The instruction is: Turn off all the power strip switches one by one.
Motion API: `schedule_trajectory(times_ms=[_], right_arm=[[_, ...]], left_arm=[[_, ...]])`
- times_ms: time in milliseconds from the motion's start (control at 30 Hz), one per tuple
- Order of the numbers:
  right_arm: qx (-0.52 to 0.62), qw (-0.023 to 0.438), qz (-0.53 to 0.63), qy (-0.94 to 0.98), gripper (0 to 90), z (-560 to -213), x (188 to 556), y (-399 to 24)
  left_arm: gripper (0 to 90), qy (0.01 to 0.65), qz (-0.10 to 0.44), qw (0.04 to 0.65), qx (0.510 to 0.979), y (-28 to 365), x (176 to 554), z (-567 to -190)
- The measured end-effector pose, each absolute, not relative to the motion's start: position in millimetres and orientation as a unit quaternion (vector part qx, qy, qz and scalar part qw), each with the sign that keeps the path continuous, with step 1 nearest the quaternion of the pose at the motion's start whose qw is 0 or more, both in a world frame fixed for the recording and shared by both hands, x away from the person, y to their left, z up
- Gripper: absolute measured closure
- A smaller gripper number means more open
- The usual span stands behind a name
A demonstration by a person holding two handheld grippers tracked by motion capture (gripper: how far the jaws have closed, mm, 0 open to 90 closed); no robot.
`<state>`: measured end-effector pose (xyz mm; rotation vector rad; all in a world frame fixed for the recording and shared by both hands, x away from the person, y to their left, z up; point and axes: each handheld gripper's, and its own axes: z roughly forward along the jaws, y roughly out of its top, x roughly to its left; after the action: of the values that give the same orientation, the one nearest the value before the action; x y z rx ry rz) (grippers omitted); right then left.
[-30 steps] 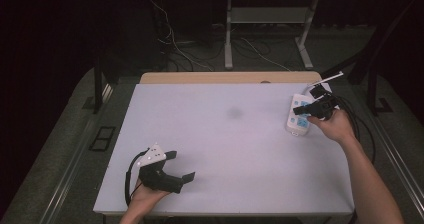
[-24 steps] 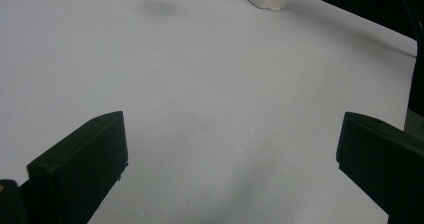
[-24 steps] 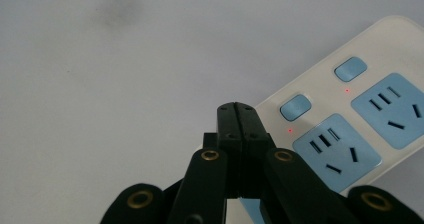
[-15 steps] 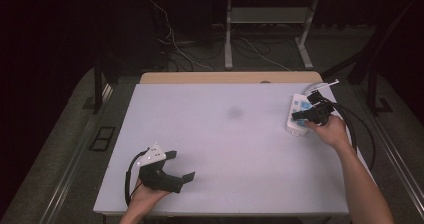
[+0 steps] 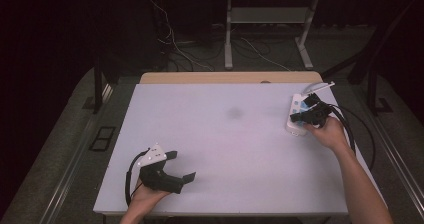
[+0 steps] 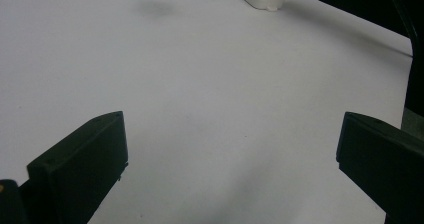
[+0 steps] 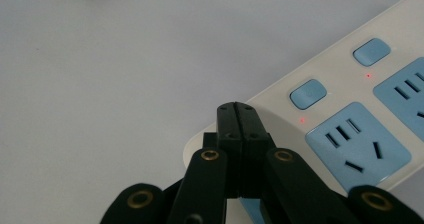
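Nearest, at the table's front left corner in the high view, the left gripper (image 5: pixel 176 176) rests in the person's left hand (image 5: pixel 145 196), a grey three-cornered plate on top and a black cable looping beside it. Its jaws stand wide apart with nothing between them; the left gripper view shows the two blocky matte black jaws flanking bare tabletop. The table (image 5: pixel 225 149) has a smooth, pale, matte top with one faint dark smudge (image 5: pixel 234 113) toward the far middle.

Farther off, at the right edge, lies the power strip (image 5: pixel 295 115), a long white plastic bar with rounded corners. The right gripper (image 5: pixel 304 117), held in the right hand (image 5: pixel 327 132), is over its near end, jaws pressed fully together and holding nothing. From the right gripper view the closed tips (image 7: pixel 243 115) sit against the strip's (image 7: pixel 280 109) end, and details unseen from above appear: light blue rounded switch buttons (image 7: pixel 308 93), tiny red indicator lights, and blue socket faces (image 7: pixel 357 146) with slotted holes. No writing can be read anywhere.
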<state>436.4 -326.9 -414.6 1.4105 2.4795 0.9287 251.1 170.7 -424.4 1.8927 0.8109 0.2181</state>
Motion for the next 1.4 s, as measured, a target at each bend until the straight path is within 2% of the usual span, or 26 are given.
schedule_trajectory(times_ms=[533,1400], right_arm=[[0.487,0.043,0.348,0.800,90.0,-422.2,438.4,-339.0],[0.480,0.049,0.331,0.811,90.0,-418.5,439.0,-334.4]], left_arm=[[0.0,0.338,0.093,0.510,0.786,171.3,251.1,-424.2],[0.0,0.345,0.092,0.511,0.782,174.5,252.7,-425.0]])
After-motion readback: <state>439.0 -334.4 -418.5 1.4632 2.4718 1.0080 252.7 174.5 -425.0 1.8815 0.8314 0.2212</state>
